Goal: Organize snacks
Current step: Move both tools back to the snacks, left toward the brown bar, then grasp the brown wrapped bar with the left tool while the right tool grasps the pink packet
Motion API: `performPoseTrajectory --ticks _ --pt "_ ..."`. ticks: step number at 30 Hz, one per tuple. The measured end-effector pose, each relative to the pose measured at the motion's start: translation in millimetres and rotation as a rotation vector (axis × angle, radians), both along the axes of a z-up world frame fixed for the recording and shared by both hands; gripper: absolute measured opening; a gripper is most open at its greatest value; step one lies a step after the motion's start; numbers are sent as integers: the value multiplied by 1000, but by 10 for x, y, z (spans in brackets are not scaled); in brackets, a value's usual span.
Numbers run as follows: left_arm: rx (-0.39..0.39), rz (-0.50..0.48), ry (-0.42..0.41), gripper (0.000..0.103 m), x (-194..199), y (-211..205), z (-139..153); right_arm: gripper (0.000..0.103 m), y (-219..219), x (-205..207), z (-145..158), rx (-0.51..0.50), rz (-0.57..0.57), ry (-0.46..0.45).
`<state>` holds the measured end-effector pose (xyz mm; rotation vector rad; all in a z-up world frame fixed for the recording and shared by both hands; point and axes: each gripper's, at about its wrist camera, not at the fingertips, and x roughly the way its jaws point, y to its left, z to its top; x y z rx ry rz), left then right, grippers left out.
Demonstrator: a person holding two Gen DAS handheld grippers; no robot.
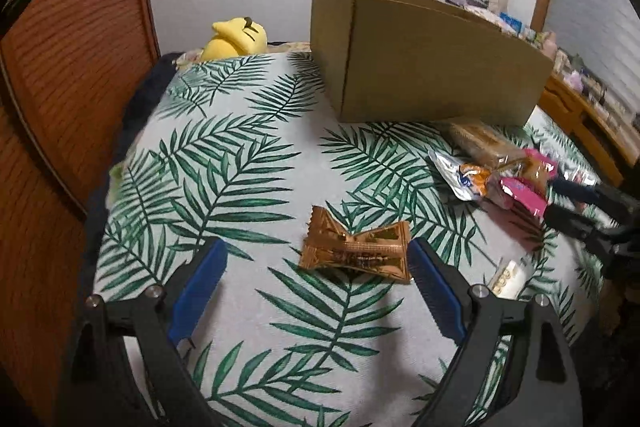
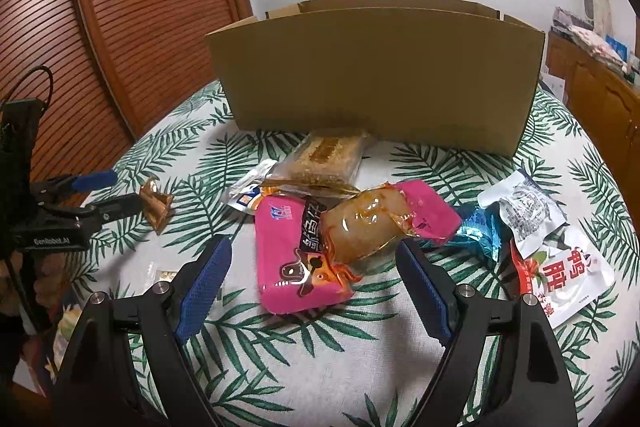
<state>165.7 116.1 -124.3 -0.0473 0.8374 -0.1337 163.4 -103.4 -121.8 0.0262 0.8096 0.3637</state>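
Both of my tools point down at the table (image 1: 248, 155), covered in a white cloth printed with green palm fronds. My left hand-held gripper (image 1: 316, 263) has its blue ribbed pads spread wide, clamping nothing; the crinkled copper-foil snack packet (image 1: 356, 251), pinched at its waist, lies between the tips, its right end just beside one pad. My right hand-held gripper (image 2: 314, 259) is likewise apart, straddling a glossy pink plastic snack pouch (image 2: 296, 255) with a clear-wrapped pale lump (image 2: 360, 227) resting on it. Plain brown cardboard box (image 2: 376, 75) stands open-topped behind the heap, presumably the destination. Films look slippery and crushable.
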Motion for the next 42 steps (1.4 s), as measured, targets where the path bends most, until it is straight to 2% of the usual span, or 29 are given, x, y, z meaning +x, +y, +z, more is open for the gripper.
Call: performPoseTrajectory --ticks 3,6,9,11,13,15,22,32,37,42 --pt "-96 12 38 92 63 71 -17 86 10 17 -34 -1 -6 4" --pt "-156 45 18 92 115 114 9 86 21 32 -68 -7 -9 6" --pt "-143 76 10 90 183 94 29 86 27 50 -88 -10 -12 7" --pt "-140 75 18 84 239 68 7 86 32 60 -98 -14 -13 5" --pt "-138 76 41 69 297 66 -33 86 42 75 -102 -21 -14 1" --pt "-132 75 64 63 331 57 -78 86 60 107 -92 -32 -9 -4" --pt "-64 54 89 62 287 7 -150 86 75 254 -45 -32 -10 5" --pt "18 34 83 62 43 14 -130 85 -12 369 -153 -10 -26 95" --pt "30 21 73 63 -98 7 -95 83 -23 353 -140 -17 -25 91" --pt "21 3 71 63 -222 -20 -86 83 37 287 -129 -67 -15 72"
